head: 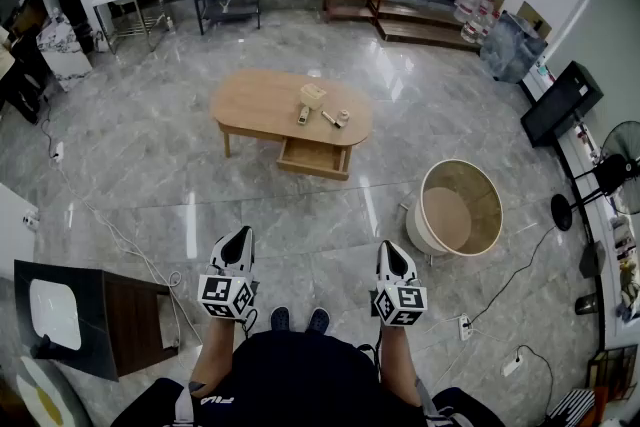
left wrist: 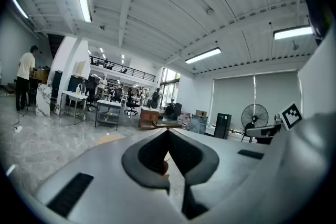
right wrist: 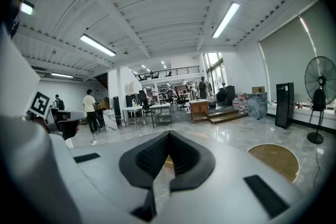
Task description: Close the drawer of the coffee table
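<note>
Matt wooden coffee table (head: 262,103) on glossy marble-look floor (head: 150,165).

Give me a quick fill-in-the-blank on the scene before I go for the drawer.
The drawer of the coffee table stands ____.
The left gripper and the right gripper both have jaws ____.
In the head view, the round tub sits on the table's ____ side.
Missing: open; shut; right.

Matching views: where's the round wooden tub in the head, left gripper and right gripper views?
Head view: tub on the floor, right of centre.
Left gripper view: not in it.
Right gripper view: tub at lower right, on the floor.
Shared landmark: the standing fan, at the far right edge in the head view, right of centre in the left gripper view, at the far right in the right gripper view.
</note>
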{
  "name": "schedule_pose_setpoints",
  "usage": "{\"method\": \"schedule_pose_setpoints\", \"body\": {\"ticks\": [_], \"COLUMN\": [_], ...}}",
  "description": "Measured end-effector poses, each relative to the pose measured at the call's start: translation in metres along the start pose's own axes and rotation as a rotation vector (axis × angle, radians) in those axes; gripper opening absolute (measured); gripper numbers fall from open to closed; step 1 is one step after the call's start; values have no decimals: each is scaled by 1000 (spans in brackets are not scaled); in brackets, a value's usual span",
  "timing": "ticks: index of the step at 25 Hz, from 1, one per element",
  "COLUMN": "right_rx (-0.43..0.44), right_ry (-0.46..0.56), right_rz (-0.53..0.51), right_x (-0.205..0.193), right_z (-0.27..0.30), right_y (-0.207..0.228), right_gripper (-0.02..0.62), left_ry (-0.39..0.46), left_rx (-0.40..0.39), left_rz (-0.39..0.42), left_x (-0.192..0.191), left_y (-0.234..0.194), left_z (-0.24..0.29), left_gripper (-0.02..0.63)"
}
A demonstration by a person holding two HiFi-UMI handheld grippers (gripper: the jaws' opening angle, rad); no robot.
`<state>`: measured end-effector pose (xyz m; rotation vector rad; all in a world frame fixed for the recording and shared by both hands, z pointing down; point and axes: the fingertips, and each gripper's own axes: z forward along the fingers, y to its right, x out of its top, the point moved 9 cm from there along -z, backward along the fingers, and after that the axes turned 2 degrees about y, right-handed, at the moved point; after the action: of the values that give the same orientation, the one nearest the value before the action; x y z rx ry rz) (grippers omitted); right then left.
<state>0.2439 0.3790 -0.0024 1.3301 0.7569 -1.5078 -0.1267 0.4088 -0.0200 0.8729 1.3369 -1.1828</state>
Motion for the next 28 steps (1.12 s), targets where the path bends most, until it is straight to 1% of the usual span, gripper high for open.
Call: {"method": "schedule_pose_setpoints", "body": {"ticks": [7,11,14,21,25,28], "right_rx": [5,10,7,2,-4,-14], "right_ry": [1,14,32,41,45,46], "right_rz": [-7,-3,20,27,35,51], "right_x": [2,2,2,2,3,1], "right_z": [1,2,-1,-3,-2,-1], "right_y": [2,0,3,-4,-12,-20], "right_gripper": [26,26,26,26,26,26], "left_ry": [-4,-7,-4,-9,-16,-12], "left_rx": [-11,3,-2,-16,-23,-33], "left_rz": [1,37,27,29,82,76], "left_x": [2,1,1,3,7,8], "left_y": [3,3,5,2,-3,-10], "left_z": [3,2,2,-1,-3,-6], "left_gripper": [25,25,25,25,25,25]}}
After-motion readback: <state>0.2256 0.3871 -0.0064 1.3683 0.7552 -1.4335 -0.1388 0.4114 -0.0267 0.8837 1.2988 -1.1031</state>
